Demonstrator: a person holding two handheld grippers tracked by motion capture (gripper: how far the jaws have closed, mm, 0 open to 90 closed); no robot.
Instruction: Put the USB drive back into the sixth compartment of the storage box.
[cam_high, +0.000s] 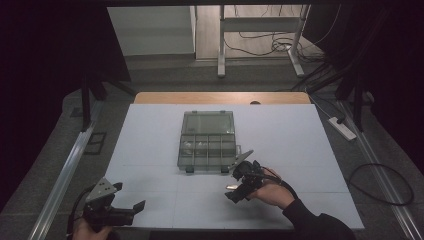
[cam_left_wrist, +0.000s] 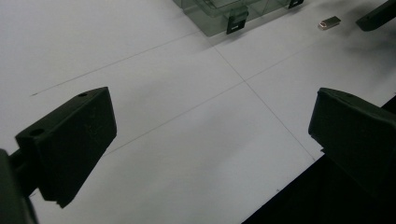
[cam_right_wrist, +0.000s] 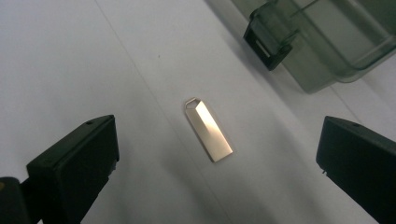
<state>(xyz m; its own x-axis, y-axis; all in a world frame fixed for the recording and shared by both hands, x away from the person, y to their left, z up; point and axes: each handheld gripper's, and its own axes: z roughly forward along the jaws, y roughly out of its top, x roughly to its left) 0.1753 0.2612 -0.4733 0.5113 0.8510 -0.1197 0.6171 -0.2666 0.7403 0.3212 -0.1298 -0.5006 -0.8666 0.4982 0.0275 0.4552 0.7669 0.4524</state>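
A small silver USB stick (cam_right_wrist: 208, 129) lies flat on the white table mat (cam_high: 300, 150), just in front of a clear grey compartment box (cam_high: 206, 140) whose lid stands open. My right gripper (cam_right_wrist: 218, 140) hovers over the stick, open, with one jaw on either side and neither touching it. In the high view, that right gripper (cam_high: 234, 184) is near the box's front right corner, where the USB stick (cam_high: 231, 187) shows as a bright speck. My left gripper (cam_high: 129, 196) sits at the mat's front left, open and empty. From the left gripper (cam_left_wrist: 212, 107), the USB stick (cam_left_wrist: 329, 22) is far off.
The box's black front latch (cam_right_wrist: 268, 39) is close beyond the stick. The table's front edge (cam_left_wrist: 289, 186) runs under the left gripper's right jaw. A power strip (cam_high: 342, 128) and cables lie on the floor to the right, past the table.
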